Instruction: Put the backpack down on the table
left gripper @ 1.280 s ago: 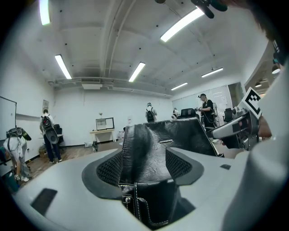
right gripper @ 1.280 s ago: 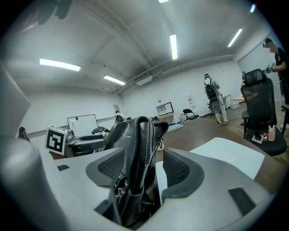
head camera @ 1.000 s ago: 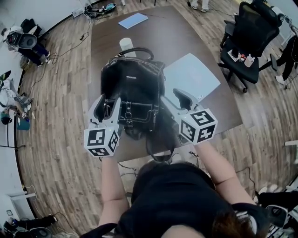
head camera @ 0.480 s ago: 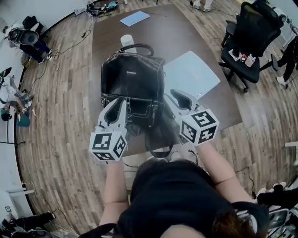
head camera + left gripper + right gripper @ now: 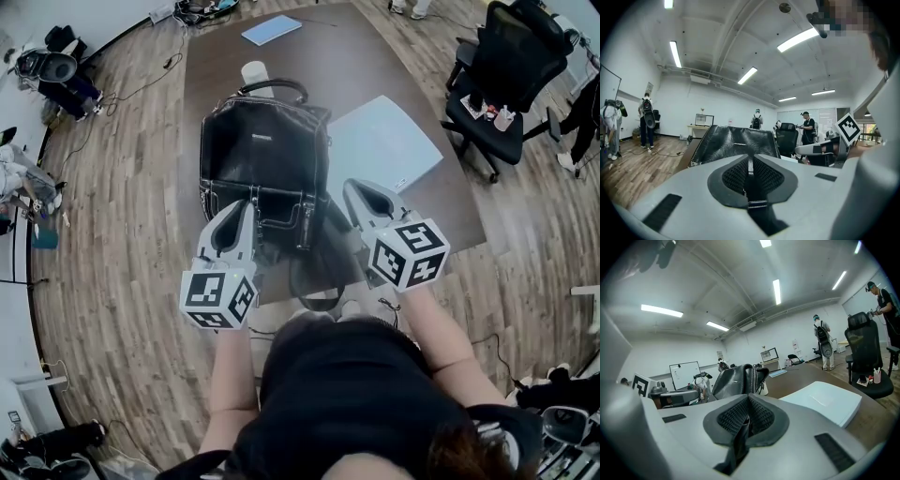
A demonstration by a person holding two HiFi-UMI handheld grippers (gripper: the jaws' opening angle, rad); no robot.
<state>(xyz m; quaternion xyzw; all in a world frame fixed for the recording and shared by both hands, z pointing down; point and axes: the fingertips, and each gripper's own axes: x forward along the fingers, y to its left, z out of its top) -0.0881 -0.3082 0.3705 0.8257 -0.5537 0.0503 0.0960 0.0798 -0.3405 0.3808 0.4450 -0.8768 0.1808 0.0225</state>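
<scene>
the black leather backpack (image 5: 265, 155) is on the dark brown wooden table (image 5: 366, 56), straight ahead of both grippers. its long axis runs away from the person: the top handle is at the far end and the base is at the near table edge. in the gripper views its body slopes back, so i cannot tell whether it rests flat yet.

the left gripper (image 5: 242, 214) sits at the near left corner. its jaws have just been closing and now pinch a black buckled strap (image 5: 756, 202). the right gripper (image 5: 358, 195) sits at the near right corner. its jaws have just been closing too and are pressed together on a black shoulder strap (image 5: 737, 439).

the 2 grippers are about equally near the bag. lowering it looks like a matter of easing both straps forward and down together.
</scene>
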